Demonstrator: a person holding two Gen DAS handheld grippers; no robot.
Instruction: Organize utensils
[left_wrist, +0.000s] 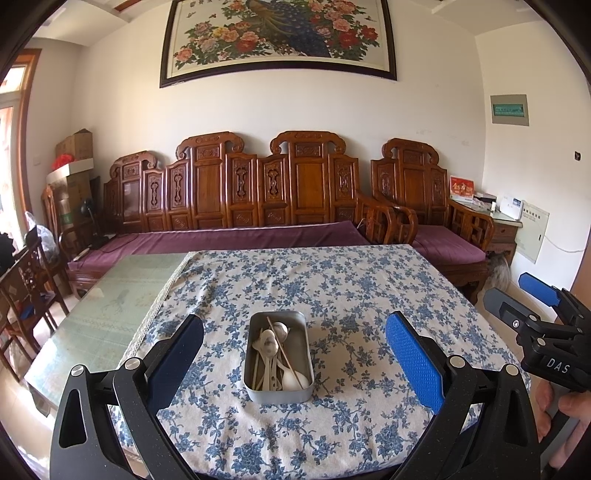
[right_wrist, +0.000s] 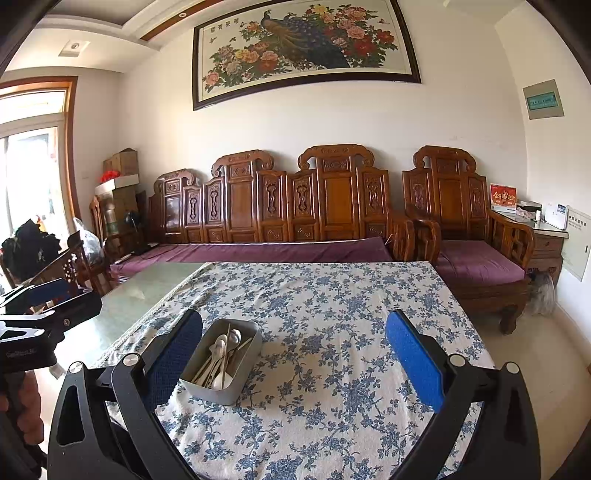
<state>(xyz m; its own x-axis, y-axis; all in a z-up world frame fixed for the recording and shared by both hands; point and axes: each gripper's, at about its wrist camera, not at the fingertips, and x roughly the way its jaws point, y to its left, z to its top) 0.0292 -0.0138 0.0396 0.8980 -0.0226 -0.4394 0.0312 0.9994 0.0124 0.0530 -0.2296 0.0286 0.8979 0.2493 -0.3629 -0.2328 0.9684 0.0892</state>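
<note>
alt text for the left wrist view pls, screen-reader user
A grey metal tin of white spoons and thin sticks sits on a blue floral tablecloth, framed by the open left gripper. The right gripper hangs open at the right edge, with a carved wooden sofa behind.

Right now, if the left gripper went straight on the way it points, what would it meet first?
Probably the metal tin of spoons, centred between the left gripper's open jaws on the floral tablecloth; depth is unclear.
</note>
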